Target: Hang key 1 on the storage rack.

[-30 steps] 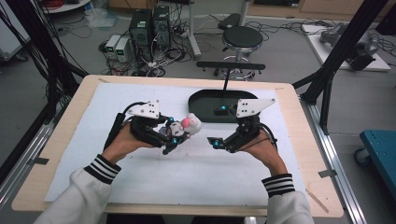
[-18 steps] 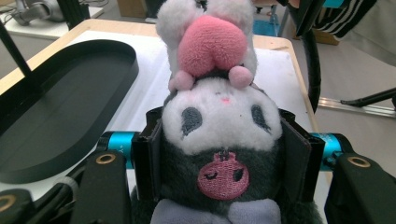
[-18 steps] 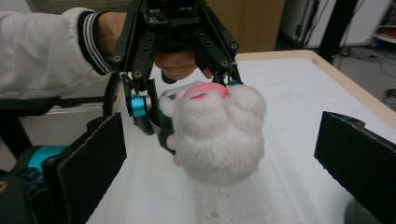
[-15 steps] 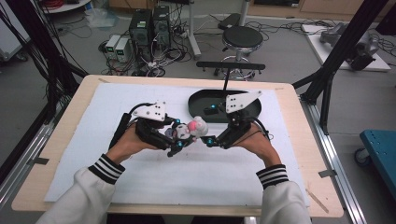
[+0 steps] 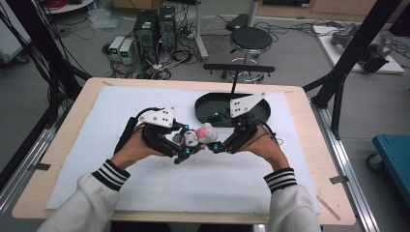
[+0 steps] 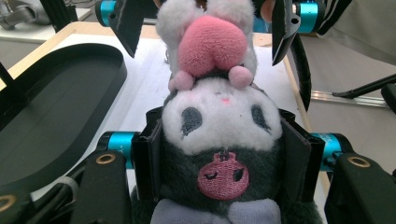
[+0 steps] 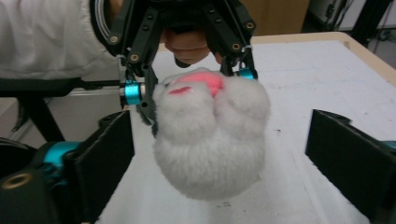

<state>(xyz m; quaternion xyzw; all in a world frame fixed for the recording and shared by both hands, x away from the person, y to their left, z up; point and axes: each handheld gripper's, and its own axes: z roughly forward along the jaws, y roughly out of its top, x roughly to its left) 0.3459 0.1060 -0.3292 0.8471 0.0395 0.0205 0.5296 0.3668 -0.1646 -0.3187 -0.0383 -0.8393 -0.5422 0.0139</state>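
Near the table's (image 5: 72, 145) middle, the left gripper (image 5: 186, 147) clamps a plush toy (image 5: 197, 137), seemingly offering it to the right gripper (image 5: 215, 146), whose jaws stand wide around its white end.

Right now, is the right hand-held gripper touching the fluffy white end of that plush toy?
Apart. The right gripper view shows the right hand-held gripper with jaws spread wide, white table visible in gaps on both sides of the fluffy white-and-pink plush toy.

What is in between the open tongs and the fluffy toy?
Nothing visible. The right tongs are open, their black jaws on either side of the plush toy's white end with bare gaps. The left tongs are shut on its other end.
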